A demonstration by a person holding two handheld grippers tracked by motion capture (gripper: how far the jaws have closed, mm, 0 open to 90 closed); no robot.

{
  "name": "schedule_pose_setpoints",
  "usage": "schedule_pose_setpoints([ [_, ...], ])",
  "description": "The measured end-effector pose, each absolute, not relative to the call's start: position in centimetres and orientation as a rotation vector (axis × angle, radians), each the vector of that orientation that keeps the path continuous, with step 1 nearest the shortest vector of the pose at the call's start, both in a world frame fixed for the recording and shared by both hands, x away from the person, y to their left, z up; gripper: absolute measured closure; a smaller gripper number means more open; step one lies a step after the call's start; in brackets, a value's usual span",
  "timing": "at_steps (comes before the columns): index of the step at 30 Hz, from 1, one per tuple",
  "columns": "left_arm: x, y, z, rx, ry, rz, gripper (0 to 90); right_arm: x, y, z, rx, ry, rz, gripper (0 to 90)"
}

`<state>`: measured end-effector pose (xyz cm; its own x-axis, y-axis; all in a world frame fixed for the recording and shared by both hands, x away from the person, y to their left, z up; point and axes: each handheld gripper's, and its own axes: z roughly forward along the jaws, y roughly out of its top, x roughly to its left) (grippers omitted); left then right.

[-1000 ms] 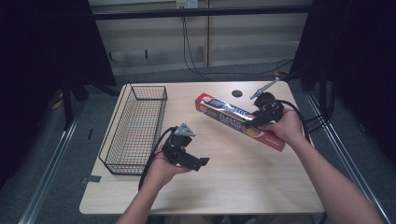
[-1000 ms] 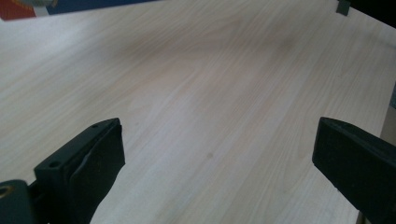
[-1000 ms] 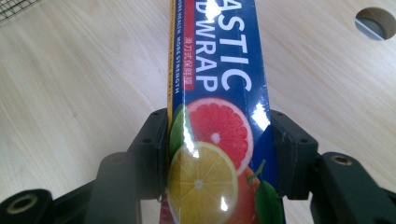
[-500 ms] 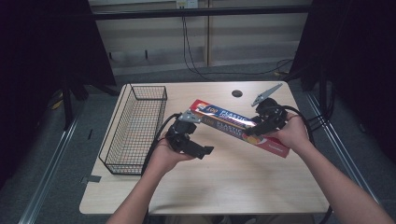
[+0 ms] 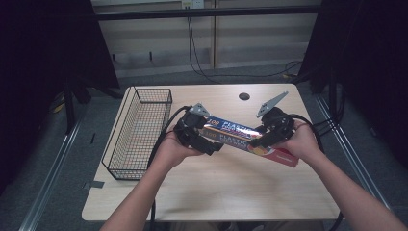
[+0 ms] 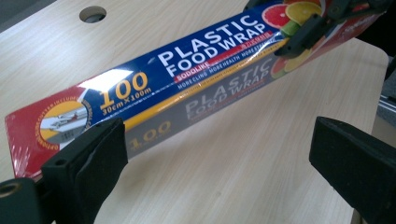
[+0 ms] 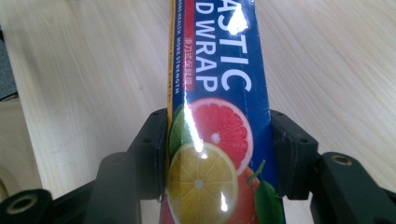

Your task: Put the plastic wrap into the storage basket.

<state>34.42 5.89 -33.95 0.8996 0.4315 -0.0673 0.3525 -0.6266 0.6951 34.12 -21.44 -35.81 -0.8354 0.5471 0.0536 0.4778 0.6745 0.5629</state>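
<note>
The right claw [image 7: 217, 156] pinches the fruit-printed end of a plastic wrap box [image 5: 240, 136] above the bench [image 5: 269, 192]. The left claw [image 6: 219, 158], spread wide, straddles the other end; closing probably comes next, before carrying toward the wire basket [image 5: 137, 132].

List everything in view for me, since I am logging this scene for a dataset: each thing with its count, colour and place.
plastic food wrap box: one, blue, red and grey with citrus pictures, mid-table, between the two grippers
wire basket: one, black, left part of the table
table: one, light wood with a round hole near its far edge
left gripper: one, black, jaws open around the box's near end
right gripper: one, black, jaws shut on the box's fruit-printed end
</note>
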Motion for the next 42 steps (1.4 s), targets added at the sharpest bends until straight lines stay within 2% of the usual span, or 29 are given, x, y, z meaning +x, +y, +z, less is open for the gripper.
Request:
schedule_pose_setpoints([
  [24,36.4,2.4,-33.7,2.386,0.457,0.073,3.5,33.2,-20.9,-35.2,0.753,2.832,0.907,45.9],
  [42,36.4,0.4,-34.3,2.476,0.345,0.02,4.8,32.7,-20.6,-35.2,0.64,2.867,0.906,45.8],
])
